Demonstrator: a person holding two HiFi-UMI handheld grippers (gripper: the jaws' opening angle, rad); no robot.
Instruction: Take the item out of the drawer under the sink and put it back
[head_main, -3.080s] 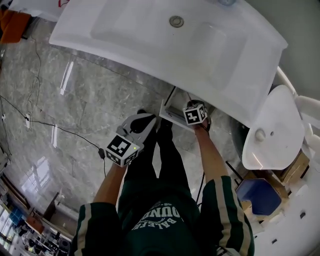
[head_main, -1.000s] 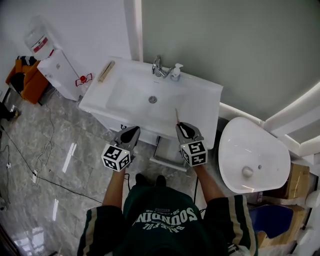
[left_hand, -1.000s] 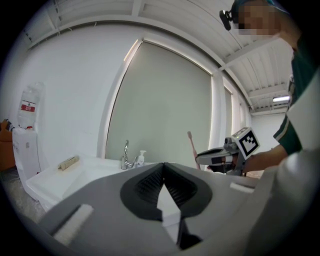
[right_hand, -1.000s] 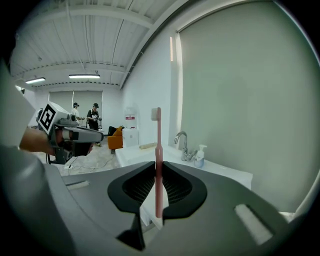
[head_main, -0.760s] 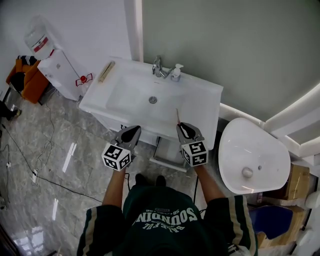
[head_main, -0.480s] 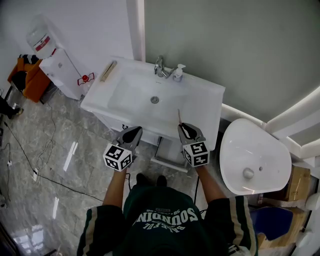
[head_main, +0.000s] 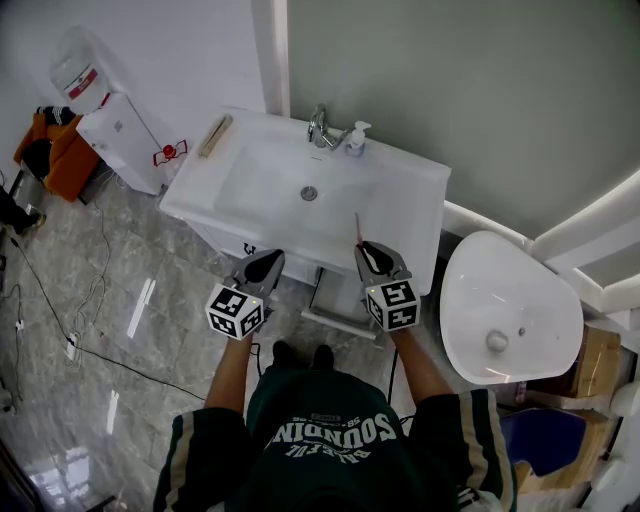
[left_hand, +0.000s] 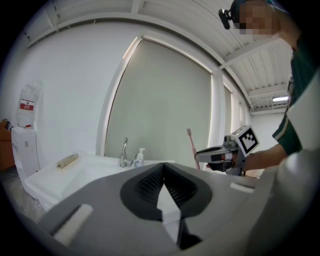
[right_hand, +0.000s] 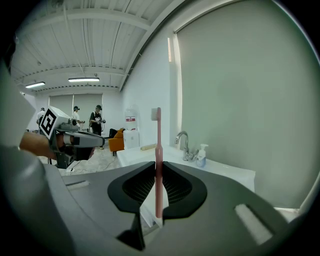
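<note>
Noted right gripper (right_hand: 158, 166) clenched low on the handle of a pink toothbrush (right_hand: 158, 135), with the shaft near upright and the bristle head uppermost. Confirmed in the head view: right gripper (head_main: 368, 248) held over the front edge of the sink (head_main: 400, 190) toward its right corner, with toothbrush (head_main: 357, 228) rising above the white surface. Noted left gripper (left_hand: 163, 166) clenched on nothing, jaw tips meeting with no object between. Located left gripper (head_main: 268, 260) level with the other, off the sink's front edge further left.

Sighted drawer (head_main: 338, 300) standing open beneath the sink's front edge, between the two grippers and nearer the right one. Could not make out its contents. Judged the take-out half complete and the return half pending.

Recommended for the return:
- Keep the clamp firm throughout the descent.
- Back away from the sink's front edge before lowering, to avoid striking it with the upright shaft.
- Tip the toothbrush toward level before entering the drawer.
- Enter from above the drawer's open front, not under the sink's overhang.
- Release only once the handle rests on the drawer floor, then withdraw straight back.
- Hold the left gripper clear, ready at the drawer front.

Recorded further back: faucet (head_main: 319, 127) and soap bottle (head_main: 355, 140) at the sink's rear edge, and a tan oblong object (head_main: 214, 138) at its left rear corner. Judged all three well apart from the work.
</note>
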